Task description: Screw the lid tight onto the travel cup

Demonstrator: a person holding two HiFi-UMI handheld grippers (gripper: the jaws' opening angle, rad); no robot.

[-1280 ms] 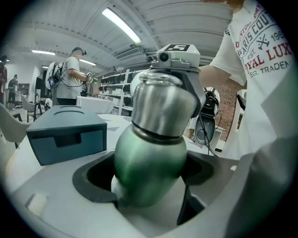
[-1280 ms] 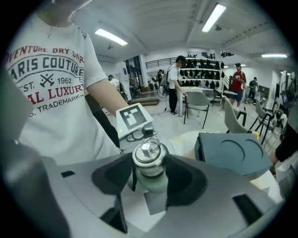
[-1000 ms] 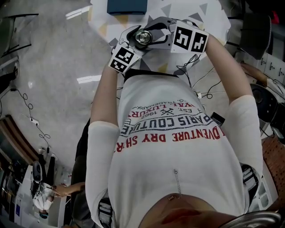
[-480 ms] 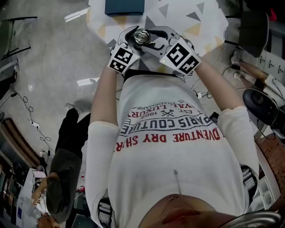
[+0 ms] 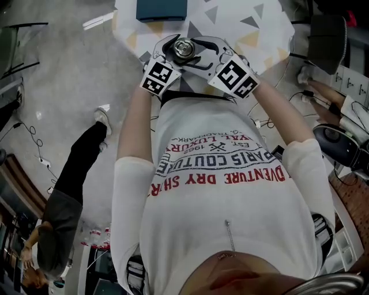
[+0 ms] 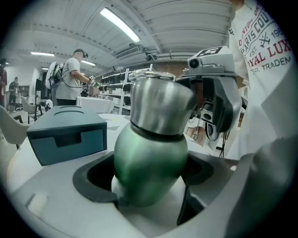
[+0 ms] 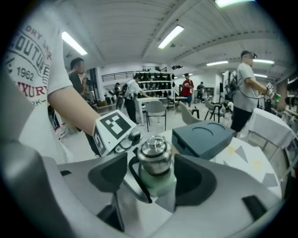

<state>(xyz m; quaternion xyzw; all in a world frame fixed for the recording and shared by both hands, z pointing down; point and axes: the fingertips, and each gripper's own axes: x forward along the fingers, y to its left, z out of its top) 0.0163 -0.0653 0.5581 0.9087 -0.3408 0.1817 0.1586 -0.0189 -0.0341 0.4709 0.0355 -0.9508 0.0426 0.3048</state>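
Up close, the left hand-held gripper (image 6: pixel 149 186) is clamped on the green body of the travel cup (image 6: pixel 151 162), holding it upright over the desk's (image 5: pixel 230 23) near edge. The right hand-held gripper (image 7: pixel 151 174) is opening, its jaws flanking the steel lid (image 7: pixel 153 151) with gaps either side. A teal box (image 5: pixel 161 8) sits well beyond.

The cup (image 6: pixel 151 167) is sitting between the left gripper's (image 5: pixel 170 55) jaws, with the lid (image 7: pixel 155 151) on top of it. The right gripper (image 7: pixel 153 174) is facing it from the right, its jaws opening either side of the lid. Behind them, the box (image 5: pixel 161 10) is lying on the table (image 5: pixel 253 29)
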